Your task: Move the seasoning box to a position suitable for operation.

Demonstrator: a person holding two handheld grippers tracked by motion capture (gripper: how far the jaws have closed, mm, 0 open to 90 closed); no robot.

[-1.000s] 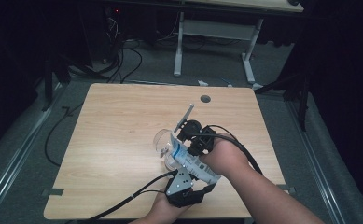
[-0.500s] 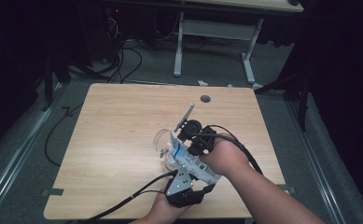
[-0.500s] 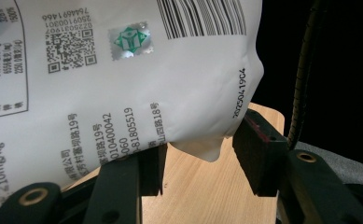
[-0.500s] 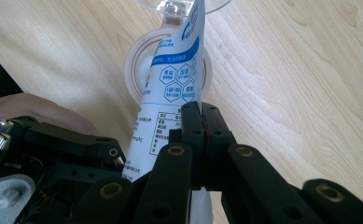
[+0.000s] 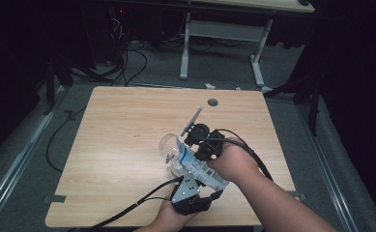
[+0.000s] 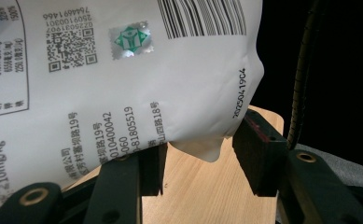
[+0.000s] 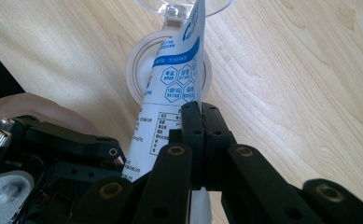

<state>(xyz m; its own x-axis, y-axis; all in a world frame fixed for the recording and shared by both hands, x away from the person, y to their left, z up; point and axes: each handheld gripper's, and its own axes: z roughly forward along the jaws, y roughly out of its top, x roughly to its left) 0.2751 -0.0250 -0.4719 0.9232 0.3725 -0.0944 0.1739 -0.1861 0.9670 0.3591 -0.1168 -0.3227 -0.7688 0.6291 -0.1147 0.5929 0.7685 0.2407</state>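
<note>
A white bag with blue print hangs tilted above the table, held from two sides. My right gripper is shut on the thin edge of the bag; in the high view the right gripper sits just right of a clear glass. The bag's top end points down at the glass and at a round pale disc on the wood under it. My left gripper clasps the bag's bulging bottom between its pads; in the high view the left gripper comes up from below.
The wooden table has a round cable hole near its far edge. Black cables trail from both grippers over the front edge. A white desk frame and loose cables lie on the floor beyond.
</note>
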